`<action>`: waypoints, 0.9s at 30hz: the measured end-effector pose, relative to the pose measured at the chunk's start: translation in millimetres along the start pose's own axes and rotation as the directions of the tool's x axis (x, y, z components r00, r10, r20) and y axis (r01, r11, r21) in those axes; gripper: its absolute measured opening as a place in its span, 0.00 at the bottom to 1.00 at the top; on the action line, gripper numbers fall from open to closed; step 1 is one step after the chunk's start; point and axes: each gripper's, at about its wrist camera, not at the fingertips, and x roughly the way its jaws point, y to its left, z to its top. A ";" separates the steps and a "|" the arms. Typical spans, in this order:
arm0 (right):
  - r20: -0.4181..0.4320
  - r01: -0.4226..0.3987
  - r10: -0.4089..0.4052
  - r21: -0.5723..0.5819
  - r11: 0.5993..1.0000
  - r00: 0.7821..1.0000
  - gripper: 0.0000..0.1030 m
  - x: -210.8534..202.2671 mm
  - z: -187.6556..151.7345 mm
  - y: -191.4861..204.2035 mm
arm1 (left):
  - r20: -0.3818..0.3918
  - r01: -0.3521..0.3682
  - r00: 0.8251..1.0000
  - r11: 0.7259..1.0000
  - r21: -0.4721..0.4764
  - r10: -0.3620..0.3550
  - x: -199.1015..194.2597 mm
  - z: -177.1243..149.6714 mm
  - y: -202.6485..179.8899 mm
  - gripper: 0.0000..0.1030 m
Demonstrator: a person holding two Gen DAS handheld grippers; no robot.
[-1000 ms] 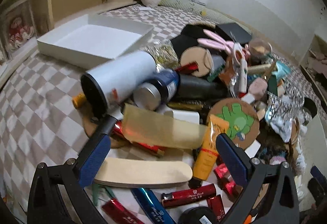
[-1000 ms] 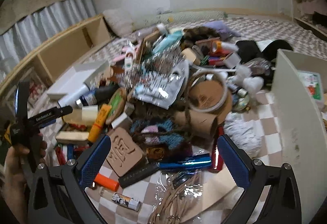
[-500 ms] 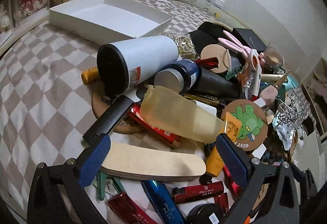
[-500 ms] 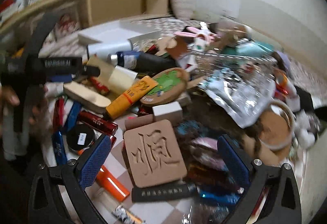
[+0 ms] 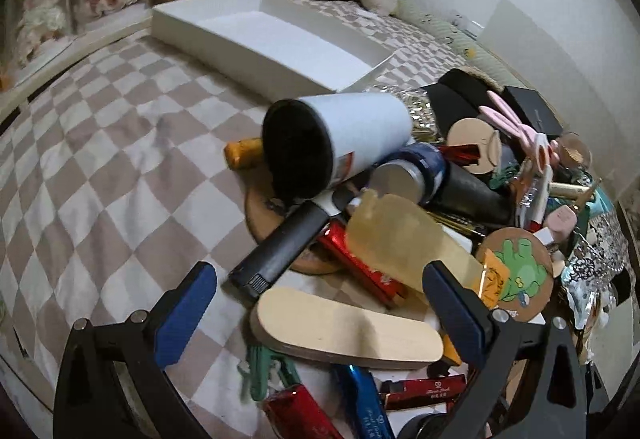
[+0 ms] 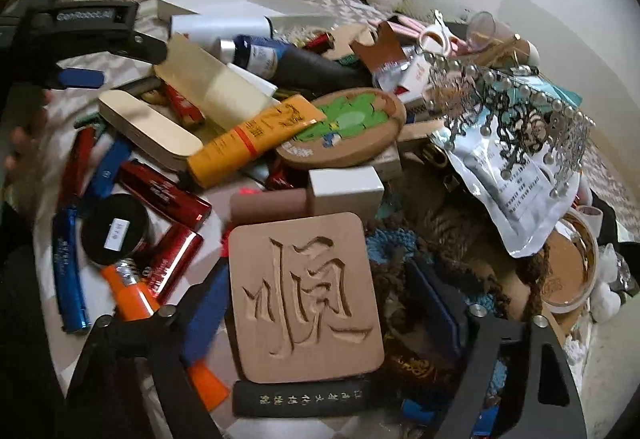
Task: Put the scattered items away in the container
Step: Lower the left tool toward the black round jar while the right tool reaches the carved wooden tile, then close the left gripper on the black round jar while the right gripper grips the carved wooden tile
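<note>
- The right gripper sits low over the pile. Its jaws have just been closing around the square wooden coaster, but the blue pads do not squeeze it.
- The left gripper is wide open, holding nothing, above the flat wooden piece.
- Behind that lies a white tube.
- Farthest back, the white box sits on the checked blanket.
</note>
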 end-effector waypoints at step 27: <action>0.185 -0.291 0.230 0.464 0.837 0.955 0.66 -47.1 -16.3 -72.1 | -0.170 0.157 0.983 0.796 0.585 -0.068 -62.0 -62.8 -91.0 0.70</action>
